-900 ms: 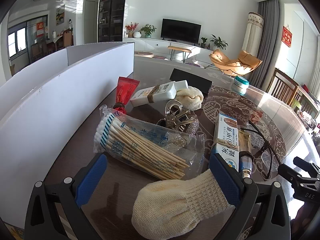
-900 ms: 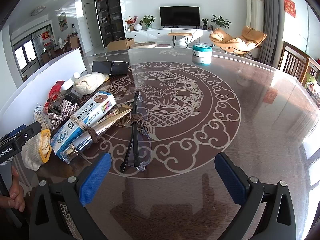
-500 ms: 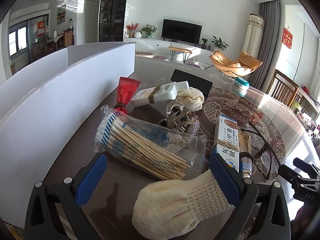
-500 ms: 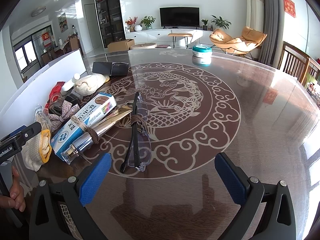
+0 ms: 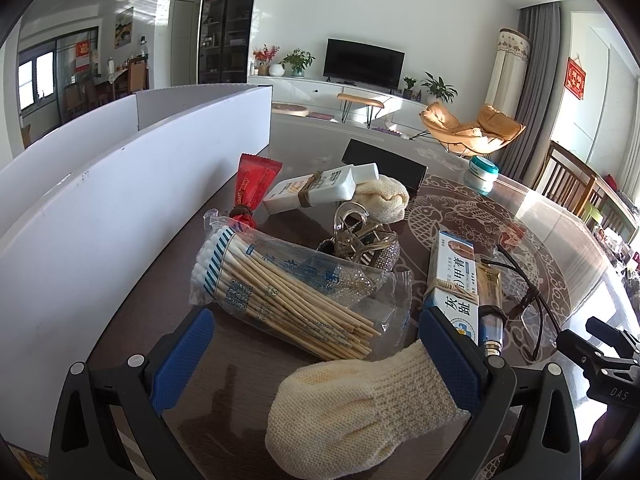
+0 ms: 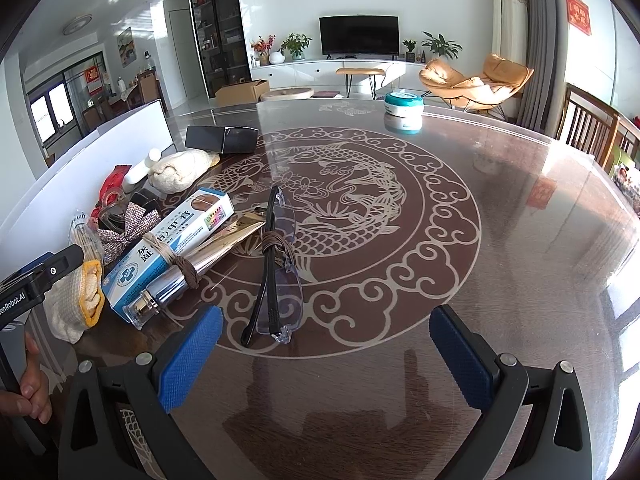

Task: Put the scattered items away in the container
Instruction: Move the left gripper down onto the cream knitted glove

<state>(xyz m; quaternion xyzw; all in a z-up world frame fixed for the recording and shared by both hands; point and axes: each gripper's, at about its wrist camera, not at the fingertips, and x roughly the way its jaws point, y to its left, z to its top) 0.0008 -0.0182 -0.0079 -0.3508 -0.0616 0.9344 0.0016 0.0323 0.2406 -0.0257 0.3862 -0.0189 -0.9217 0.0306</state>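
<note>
table [image 6: 500,240]: glass top, fish and cloud pattern | television [image 6: 359,35]: far wall, on a white cabinet [image 6: 320,70] | orange lounge chair [image 6: 476,80]: far right, beside grey curtain [image 6: 538,40] | potted plants [image 6: 296,46]: left of television | wooden chairs [image 6: 592,132]: right edge | dark shelving unit [image 6: 216,32]: far left | cardboard box [image 6: 242,91]: on floor

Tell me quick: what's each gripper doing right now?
Left gripper: open, holding nothing; a knitted sock lies between its fingers.
Right gripper: open, holding nothing, over bare table.
</note>
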